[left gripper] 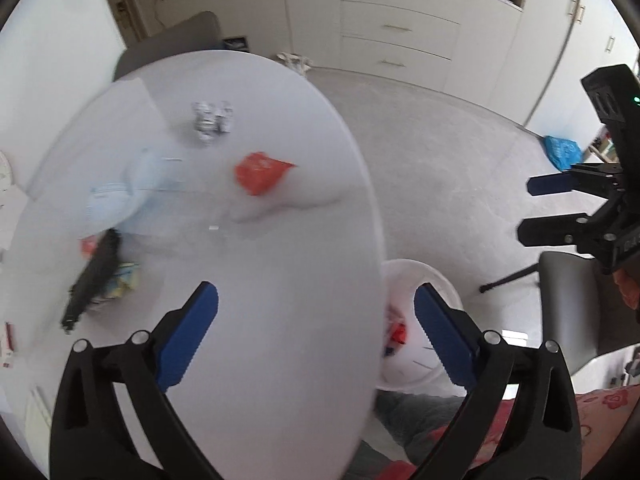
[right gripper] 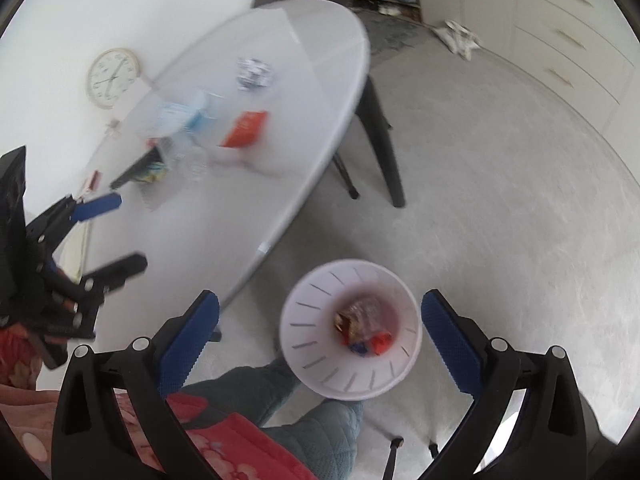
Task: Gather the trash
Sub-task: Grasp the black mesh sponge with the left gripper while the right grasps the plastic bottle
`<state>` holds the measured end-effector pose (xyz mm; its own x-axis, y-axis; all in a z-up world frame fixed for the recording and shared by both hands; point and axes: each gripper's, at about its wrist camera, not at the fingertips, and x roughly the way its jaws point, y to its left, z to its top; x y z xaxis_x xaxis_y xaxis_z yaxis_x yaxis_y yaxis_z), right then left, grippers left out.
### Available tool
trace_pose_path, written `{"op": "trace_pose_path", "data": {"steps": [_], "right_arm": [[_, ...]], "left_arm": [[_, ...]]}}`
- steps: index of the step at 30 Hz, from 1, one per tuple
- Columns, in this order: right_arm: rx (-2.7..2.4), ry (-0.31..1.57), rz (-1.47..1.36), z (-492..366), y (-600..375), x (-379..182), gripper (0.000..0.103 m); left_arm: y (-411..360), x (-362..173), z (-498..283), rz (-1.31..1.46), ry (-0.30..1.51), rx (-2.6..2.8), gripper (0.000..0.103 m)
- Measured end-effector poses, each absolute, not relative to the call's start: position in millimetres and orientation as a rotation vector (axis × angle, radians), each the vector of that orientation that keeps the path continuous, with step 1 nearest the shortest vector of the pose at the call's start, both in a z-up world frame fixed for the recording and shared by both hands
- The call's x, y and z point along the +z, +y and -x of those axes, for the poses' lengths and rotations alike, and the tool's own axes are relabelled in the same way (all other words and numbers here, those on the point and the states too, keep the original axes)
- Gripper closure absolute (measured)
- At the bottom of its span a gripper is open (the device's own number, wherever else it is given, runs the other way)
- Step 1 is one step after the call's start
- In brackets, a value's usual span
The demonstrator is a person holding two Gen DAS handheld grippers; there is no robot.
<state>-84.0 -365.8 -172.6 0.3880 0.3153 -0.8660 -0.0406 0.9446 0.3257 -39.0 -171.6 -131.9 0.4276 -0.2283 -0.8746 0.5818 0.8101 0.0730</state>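
My left gripper point(left gripper: 316, 296) is open over the near edge of the white oval table point(left gripper: 280, 340), nothing between its blue pads. On the table lie a red wrapper point(left gripper: 260, 172), a crumpled foil ball point(left gripper: 210, 120), a pale blue packet point(left gripper: 120, 196) and a yellow wrapper point(left gripper: 128, 280) under a black object point(left gripper: 94, 276). My right gripper point(right gripper: 320, 300) is open and empty above a white bin point(right gripper: 304, 320) on the floor, which holds several wrappers point(right gripper: 362, 326). Each gripper shows in the other's view: the right gripper point(left gripper: 552, 208) and the left gripper point(right gripper: 120, 234).
A round clock point(right gripper: 114, 78) leans on the wall by the table. Dark table legs point(right gripper: 384, 140) stand on grey carpet. A grey chair point(left gripper: 568, 300) is at the right, a blue bag point(left gripper: 562, 152) on the floor, drawers point(left gripper: 400, 28) behind. A person's quilted trouser legs point(right gripper: 320, 428) are beside the bin.
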Motion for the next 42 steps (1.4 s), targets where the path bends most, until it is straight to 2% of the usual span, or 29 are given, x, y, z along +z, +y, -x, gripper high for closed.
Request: {"op": "trace_pose_path", "data": {"steps": [5, 13, 19, 21, 22, 23, 24, 25, 27, 35, 42], "right_arm": [[0.329, 1.128, -0.192, 55, -306, -155, 0.003], [0.384, 1.146, -0.157, 25, -232, -151, 0.003], [0.362, 1.183, -0.156, 10, -199, -157, 0.003], [0.346, 1.197, -0.157, 7, -193, -159, 0.003], [0.338, 1.203, -0.158, 6, -191, -161, 0.003], [0.332, 1.207, -0.161, 5, -189, -162, 0.003], [0.324, 1.213, -0.165, 4, -187, -164, 0.003], [0.316, 1.22, -0.17, 3, -186, -165, 0.003], [0.309, 1.229, -0.177, 0, -184, -168, 0.003], [0.328, 1.222, -0.108, -27, -172, -161, 0.003], [0.417, 1.219, 0.173, -91, -132, -171, 0.003]], "left_arm": [[-90, -126, 1, -0.489, 0.955, -0.329, 0.008], [3, -170, -45, -0.716, 0.961, -0.264, 0.009], [14, -202, -69, -0.845, 0.94, -0.336, 0.023], [17, -207, -76, -0.858, 0.936, -0.375, 0.039], [20, -207, -80, -0.851, 0.941, -0.398, 0.044], [23, -206, -85, -0.836, 0.948, -0.42, 0.057], [26, -206, -89, -0.823, 0.954, -0.436, 0.076], [30, -205, -94, -0.806, 0.963, -0.452, 0.083], [37, -200, -101, -0.758, 0.963, -0.48, 0.09], [74, -165, -120, -0.448, 0.977, -0.457, 0.091], [97, -129, -85, -0.205, 0.968, -0.379, 0.091]]}}
